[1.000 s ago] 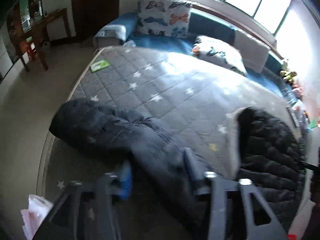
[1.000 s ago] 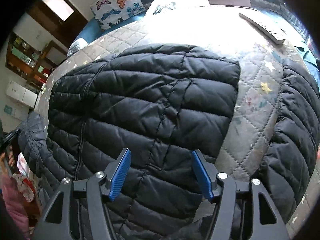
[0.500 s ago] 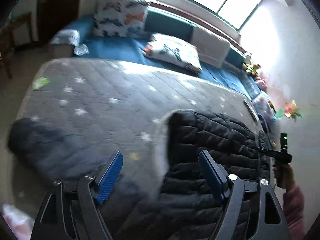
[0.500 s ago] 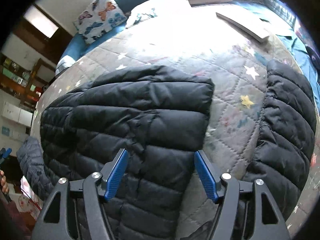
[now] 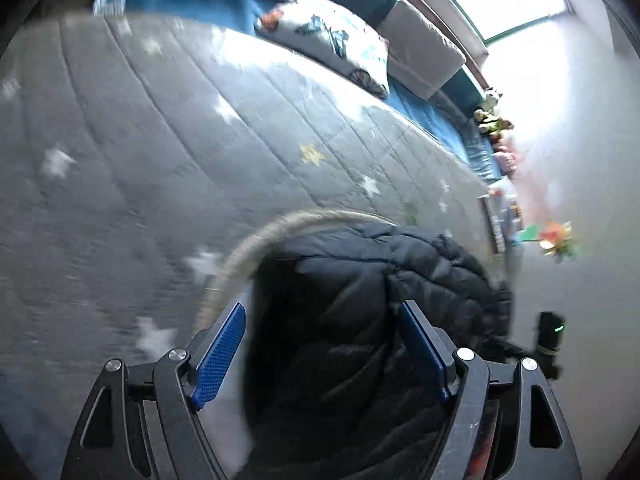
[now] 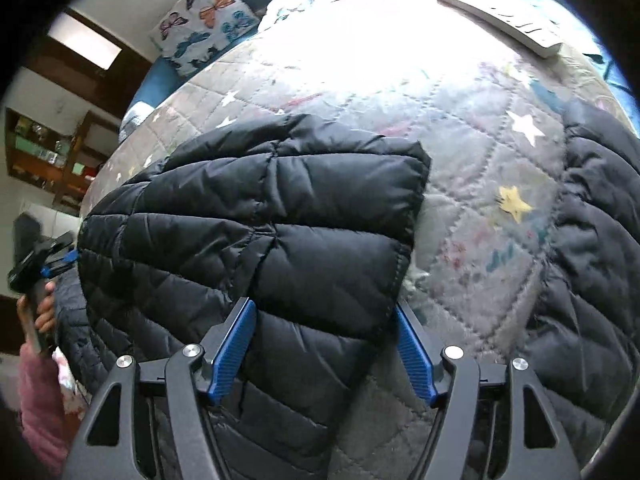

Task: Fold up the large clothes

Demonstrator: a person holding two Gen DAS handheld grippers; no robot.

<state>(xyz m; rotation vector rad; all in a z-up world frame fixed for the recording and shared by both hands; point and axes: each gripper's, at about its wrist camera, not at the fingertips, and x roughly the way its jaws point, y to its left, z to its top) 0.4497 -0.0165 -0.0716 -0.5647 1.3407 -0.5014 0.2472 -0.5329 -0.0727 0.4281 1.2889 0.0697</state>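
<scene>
Flat, jacket (image 6: 256, 216) lengthwise left-right; sleeve (image 6: 592, 264) rightward

Right gripper (image 6: 324, 352) jaws spread wide, nothing between them gripped. Black puffer jacket (image 6: 248, 232) lies on the quilted star-print mat (image 6: 472, 152), folded panel edge sits right at the blue pads (image 6: 234, 350). Another part of the jacket runs down the right side, mat showing between the two. Left gripper (image 6: 60, 260) at far left by the jacket edge, held by a hand (image 6: 42, 312) in a pink sleeve. Butterfly pillow (image 6: 204, 24) at the back; remote (image 6: 516, 24) top right on the mat.
</scene>
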